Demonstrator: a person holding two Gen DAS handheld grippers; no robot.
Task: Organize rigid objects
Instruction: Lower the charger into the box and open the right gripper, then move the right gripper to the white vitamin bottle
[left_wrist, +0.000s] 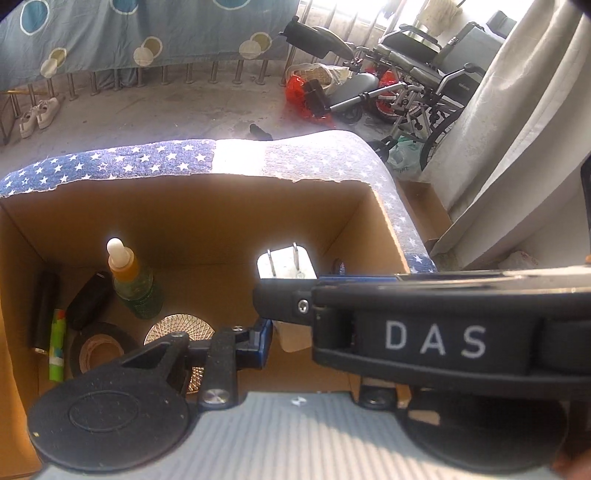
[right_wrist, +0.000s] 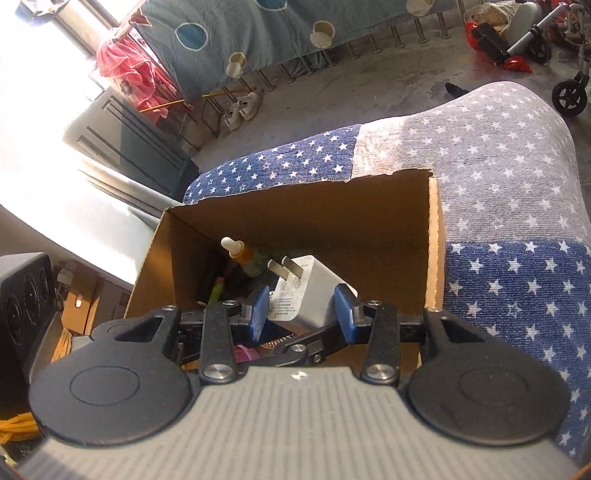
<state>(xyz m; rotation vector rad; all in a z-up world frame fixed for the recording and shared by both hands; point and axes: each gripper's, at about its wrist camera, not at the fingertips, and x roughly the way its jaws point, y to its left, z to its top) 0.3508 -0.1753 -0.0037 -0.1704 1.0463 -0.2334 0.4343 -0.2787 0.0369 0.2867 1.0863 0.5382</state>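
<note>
The right gripper (right_wrist: 301, 308) clamps a white wall charger (right_wrist: 308, 291) between its blue pads, above the open cardboard box (right_wrist: 432, 258). The charger is a glossy rounded block with two flat metal prongs and a grey printed label (text too small to read). The left gripper (left_wrist: 291, 325) is narrowly parted; its hold cannot be determined, as the other gripper's arm, lettered "DAS", covers one finger. In the box stands a dropper bottle (left_wrist: 131, 280). A star-patterned cloth (right_wrist: 517, 184) covers the counter.
</note>
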